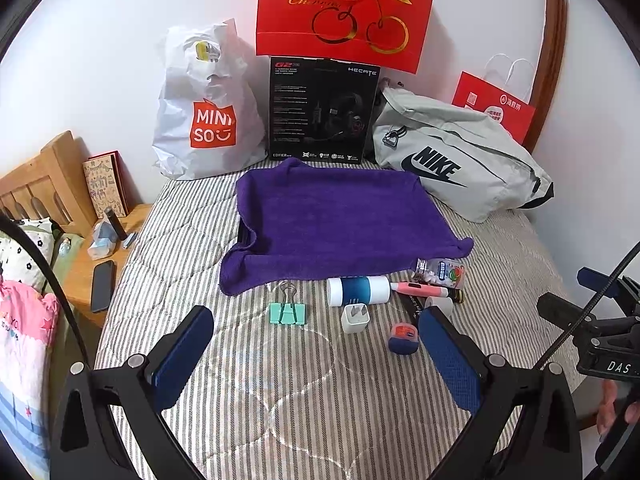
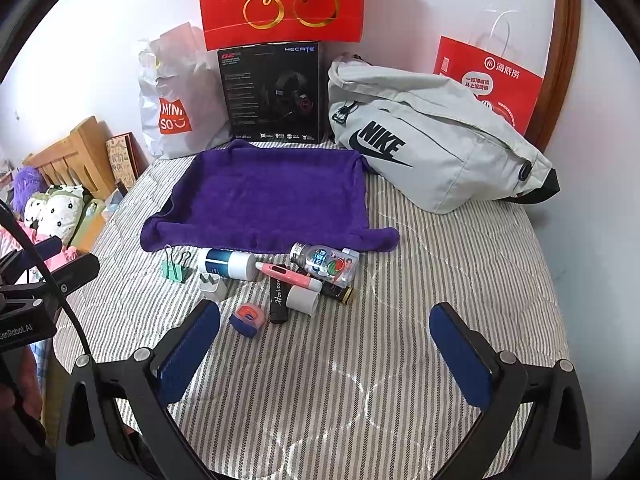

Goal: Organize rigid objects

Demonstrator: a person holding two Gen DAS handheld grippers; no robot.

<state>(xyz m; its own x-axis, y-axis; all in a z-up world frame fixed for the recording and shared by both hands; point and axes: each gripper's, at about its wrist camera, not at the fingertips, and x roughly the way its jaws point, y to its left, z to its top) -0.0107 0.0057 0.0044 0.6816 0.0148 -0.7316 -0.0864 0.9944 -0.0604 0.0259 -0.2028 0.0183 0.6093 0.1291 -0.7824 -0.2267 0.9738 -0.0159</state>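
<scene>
A purple towel (image 1: 340, 220) (image 2: 264, 196) lies flat on the striped bed. Along its near edge sit a green binder clip (image 1: 287, 312) (image 2: 174, 269), a blue-and-white cylinder (image 1: 358, 290) (image 2: 228, 263), a white charger plug (image 1: 355, 317) (image 2: 212, 286), a pink pen (image 1: 420, 290) (image 2: 288, 274), a clear candy bottle (image 1: 440, 271) (image 2: 326, 262), an orange-and-blue sharpener (image 1: 404, 338) (image 2: 248, 319), a black stick (image 2: 279, 298) and a white cap (image 2: 303, 299). My left gripper (image 1: 316, 332) is open and empty short of the clip. My right gripper (image 2: 324, 326) is open and empty, to the right of the sharpener.
Against the wall stand a white Miniso bag (image 1: 204, 112), a black headset box (image 1: 322, 110), a red gift bag (image 1: 344, 8), a grey Nike bag (image 1: 460, 156) and a red paper bag (image 2: 488, 80). A wooden side table (image 1: 86, 268) with a phone (image 1: 102, 285) is left.
</scene>
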